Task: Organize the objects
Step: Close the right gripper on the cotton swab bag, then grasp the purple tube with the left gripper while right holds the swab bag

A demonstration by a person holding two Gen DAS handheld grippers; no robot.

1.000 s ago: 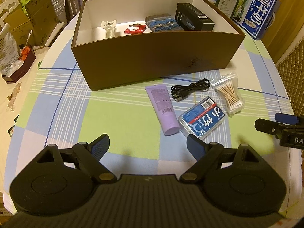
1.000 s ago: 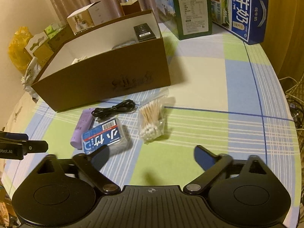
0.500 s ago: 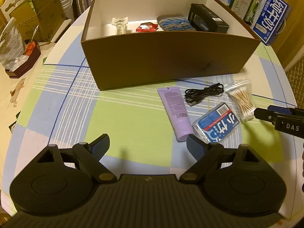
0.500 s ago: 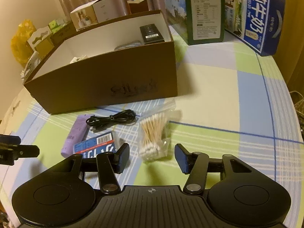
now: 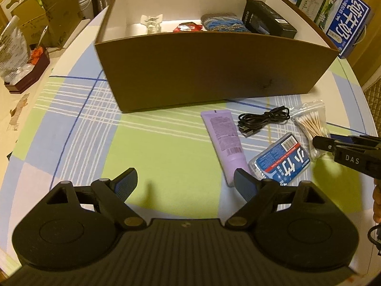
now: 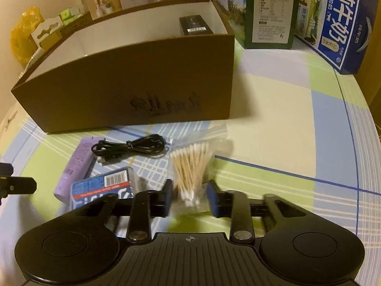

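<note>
Checked tablecloth below, my right gripper straddles the cotton swab bag, fingers not yet touching it; my left gripper hangs spread wide.

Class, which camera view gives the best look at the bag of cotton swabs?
The right wrist view: the bag of cotton swabs lies central and close, its near end between the right tongs. The left wrist view shows the same bag small near the right edge, partly covered by the right tongs.
</note>
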